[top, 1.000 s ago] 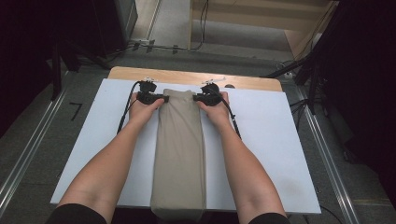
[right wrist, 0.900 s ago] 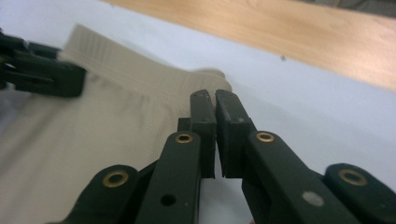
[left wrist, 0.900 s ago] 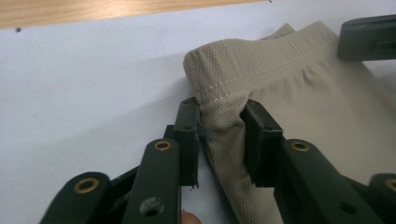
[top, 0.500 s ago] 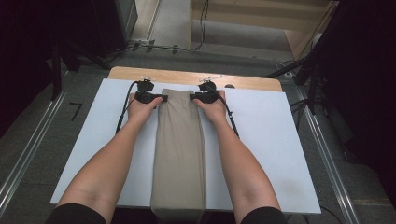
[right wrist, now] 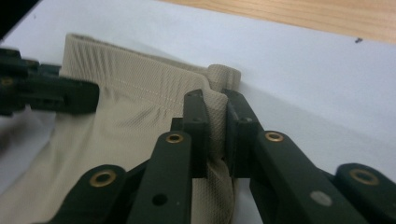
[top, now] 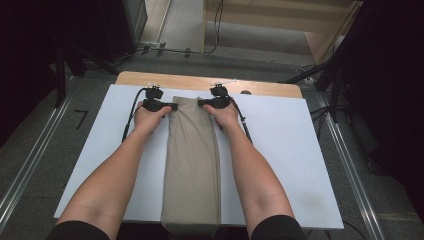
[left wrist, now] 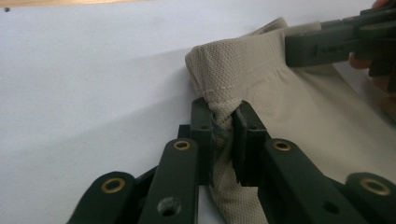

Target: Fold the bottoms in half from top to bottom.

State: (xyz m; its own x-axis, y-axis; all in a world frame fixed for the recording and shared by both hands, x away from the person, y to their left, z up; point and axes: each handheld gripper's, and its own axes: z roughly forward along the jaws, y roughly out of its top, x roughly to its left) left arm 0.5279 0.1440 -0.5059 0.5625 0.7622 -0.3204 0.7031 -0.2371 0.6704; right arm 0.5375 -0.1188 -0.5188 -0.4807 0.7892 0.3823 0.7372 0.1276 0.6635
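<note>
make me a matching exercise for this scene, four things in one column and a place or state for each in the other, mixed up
Things:
1. left gripper
2. right gripper
3. beige cloth
4. white board

Places or states:
A. folded into a long strip running from the near edge toward the far edge
B. pinches the far right corner of the strip
C. lies flat on the wooden table under everything
D. pinches the far left corner of the strip

Pairs: 1-D, 2-B, 3-A, 4-C
</note>
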